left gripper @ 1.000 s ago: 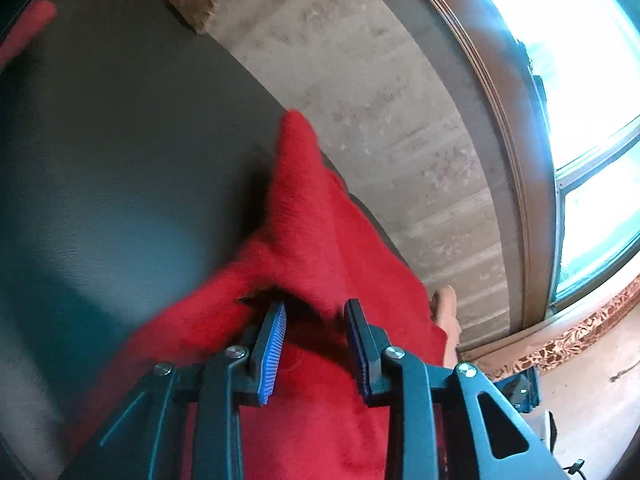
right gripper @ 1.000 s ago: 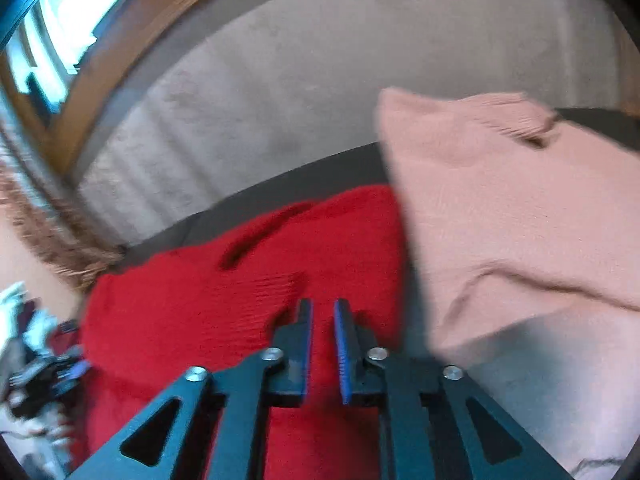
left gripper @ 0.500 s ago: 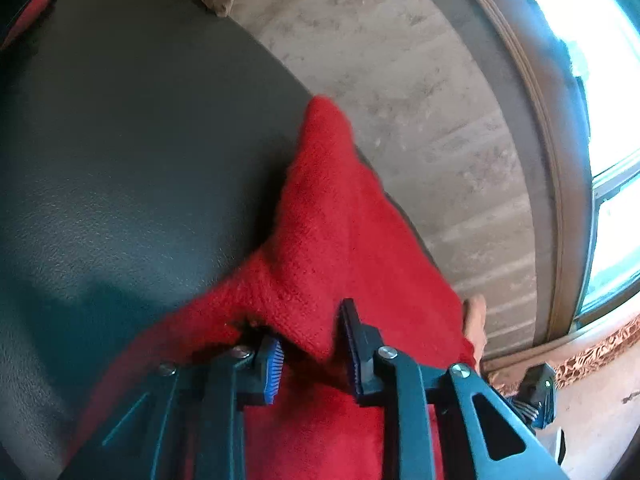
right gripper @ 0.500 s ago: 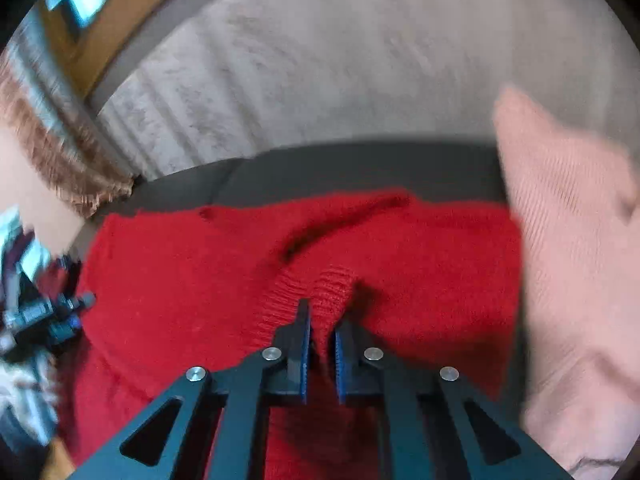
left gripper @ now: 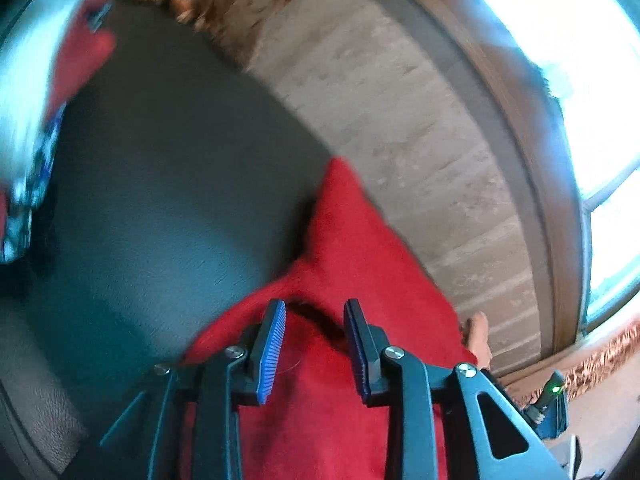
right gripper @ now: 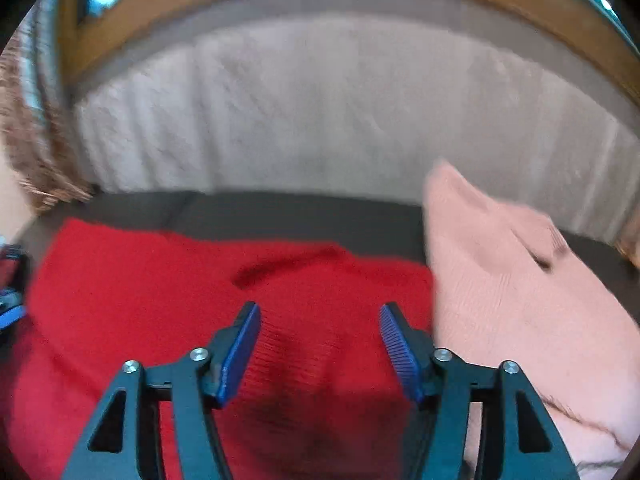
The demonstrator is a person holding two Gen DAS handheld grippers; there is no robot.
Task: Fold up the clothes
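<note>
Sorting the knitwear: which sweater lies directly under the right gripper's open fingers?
The red sweater; the right gripper hangs open above it. The pink sweater lies beside it, further right.

No readable text anywhere, honestly. No labels, brands or numbers on anything in either wrist view, and it's all pretty blurry on top of that.

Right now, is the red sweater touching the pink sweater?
Touching. The right wrist view shows the pink sweater meeting the red sweater edge to edge, no dark surface between them.
</note>
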